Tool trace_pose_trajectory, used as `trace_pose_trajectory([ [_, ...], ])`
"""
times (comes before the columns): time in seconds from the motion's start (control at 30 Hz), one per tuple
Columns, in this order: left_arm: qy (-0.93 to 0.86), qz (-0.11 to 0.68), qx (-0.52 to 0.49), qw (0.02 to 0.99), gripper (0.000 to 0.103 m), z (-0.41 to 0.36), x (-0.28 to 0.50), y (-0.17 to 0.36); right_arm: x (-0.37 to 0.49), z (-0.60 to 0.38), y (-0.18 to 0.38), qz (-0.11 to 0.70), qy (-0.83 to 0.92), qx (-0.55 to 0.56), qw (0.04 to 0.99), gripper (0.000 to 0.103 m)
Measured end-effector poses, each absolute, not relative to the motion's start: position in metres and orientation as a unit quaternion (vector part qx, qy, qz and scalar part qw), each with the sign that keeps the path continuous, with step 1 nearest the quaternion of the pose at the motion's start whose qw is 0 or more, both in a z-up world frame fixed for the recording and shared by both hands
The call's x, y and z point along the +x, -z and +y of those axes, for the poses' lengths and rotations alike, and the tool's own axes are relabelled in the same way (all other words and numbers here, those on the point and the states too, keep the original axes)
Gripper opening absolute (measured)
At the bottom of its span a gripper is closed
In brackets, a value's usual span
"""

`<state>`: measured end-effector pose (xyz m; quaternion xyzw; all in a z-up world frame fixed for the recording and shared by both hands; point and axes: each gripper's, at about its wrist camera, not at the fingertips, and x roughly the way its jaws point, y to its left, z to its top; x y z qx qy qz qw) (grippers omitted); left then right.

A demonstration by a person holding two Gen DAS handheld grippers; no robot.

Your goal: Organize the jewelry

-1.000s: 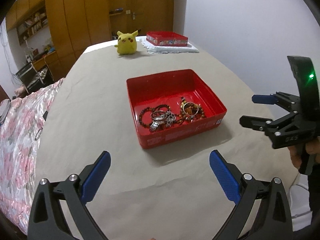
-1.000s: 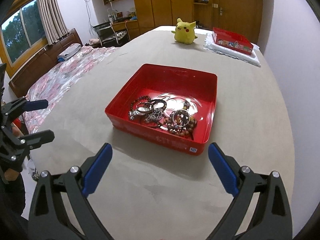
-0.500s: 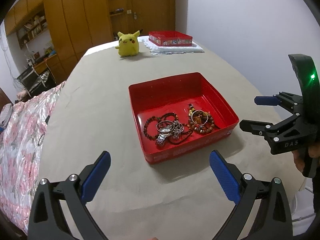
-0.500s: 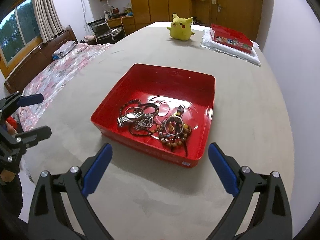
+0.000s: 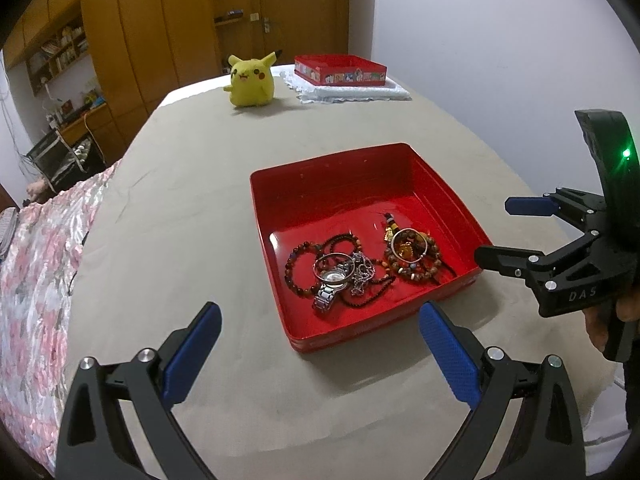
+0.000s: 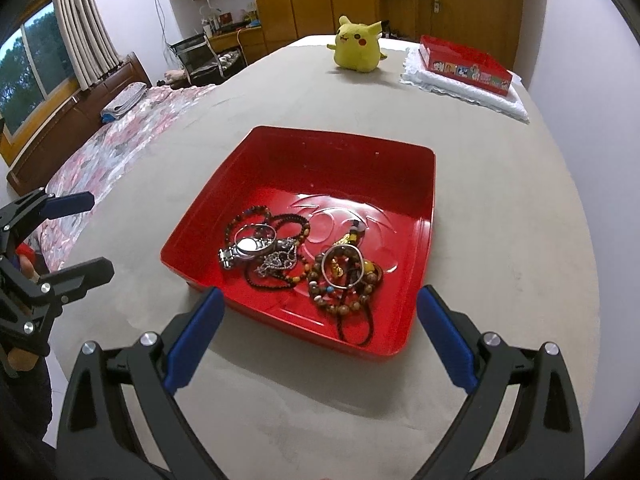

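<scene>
Jewelry (image 6: 296, 256) tangled in red tray (image 6: 416, 240) — individual pieces indistinct

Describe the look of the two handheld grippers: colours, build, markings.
Both match: the left gripper and right gripper have black angular frames with silver bolts and blue textured pads on the fingers. Seen from the left wrist view, the right gripper's body reads "DAS", with a curved black piece above showing a green light.

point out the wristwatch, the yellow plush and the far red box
wristwatch (image 6: 247, 246): right wrist view, on its round face
yellow plush (image 6: 357, 46): right wrist view, on its body
far red box (image 6: 466, 71): right wrist view, on its printed side
</scene>
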<state>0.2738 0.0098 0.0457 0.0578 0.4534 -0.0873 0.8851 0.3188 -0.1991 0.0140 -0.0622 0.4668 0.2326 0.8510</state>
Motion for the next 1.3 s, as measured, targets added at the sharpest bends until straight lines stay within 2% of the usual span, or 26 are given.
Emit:
trace_pose_trajectory([
  [1.3, 0.079, 0.452, 0.058, 0.887, 0.097, 0.0113, 0.2772, -0.0411, 0.3211, -0.198, -0.0114, 0.468, -0.232, -0.064, 0.851, 0.096],
])
